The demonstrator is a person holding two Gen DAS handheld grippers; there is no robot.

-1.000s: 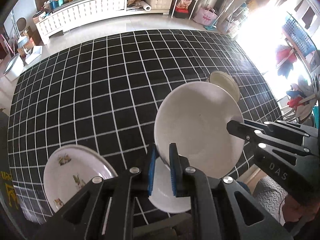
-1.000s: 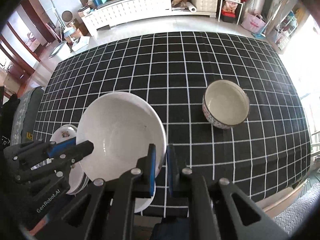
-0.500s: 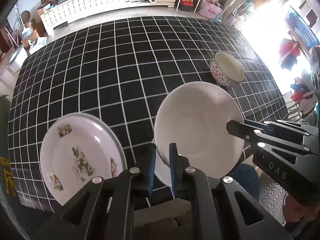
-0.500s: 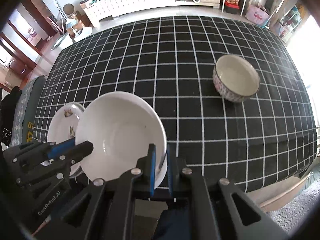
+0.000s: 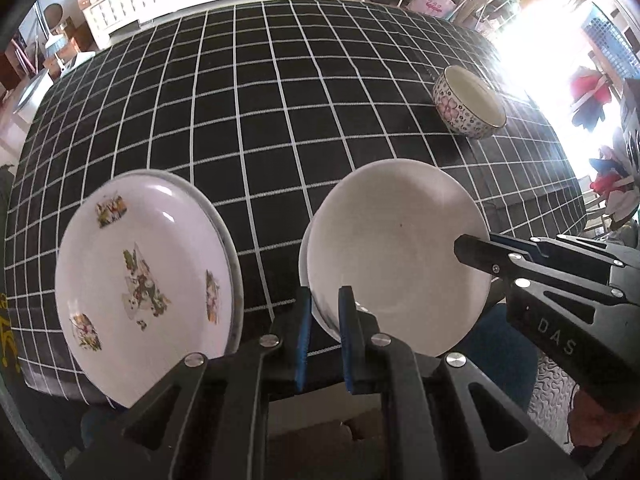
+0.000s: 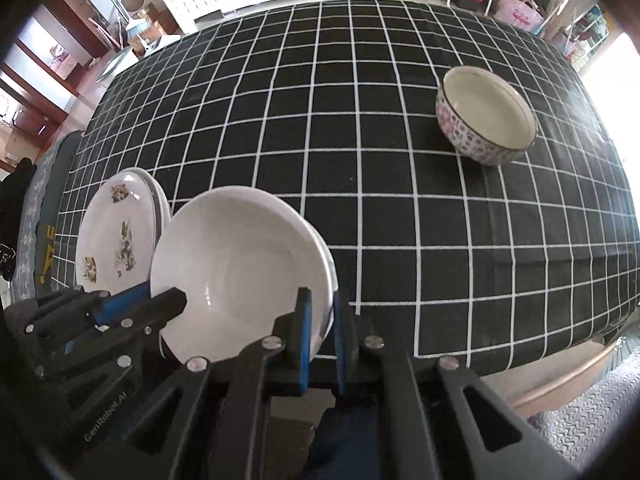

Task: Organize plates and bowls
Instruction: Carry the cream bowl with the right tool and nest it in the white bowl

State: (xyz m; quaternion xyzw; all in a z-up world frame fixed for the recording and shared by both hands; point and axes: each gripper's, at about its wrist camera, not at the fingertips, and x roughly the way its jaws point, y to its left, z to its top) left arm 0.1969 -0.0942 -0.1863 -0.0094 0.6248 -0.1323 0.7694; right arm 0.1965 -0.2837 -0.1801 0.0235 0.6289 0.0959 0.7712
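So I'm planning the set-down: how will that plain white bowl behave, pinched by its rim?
The white bowl looks glazed and glossy, so probably slippery. Each tool, left and right, pinches only its thin rim; it may pivot. It looks ceramic, likely chipping if bumped.

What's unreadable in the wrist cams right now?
- White bowl: underside hidden in both views; it seems doubled, count unclear.
- Floral plate: its near rim is covered by the left gripper in the left view; stack beneath unclear.
- Patterned bowl: far wall hidden by its own rim.
- Right gripper: contact behind the bowl wall hidden.
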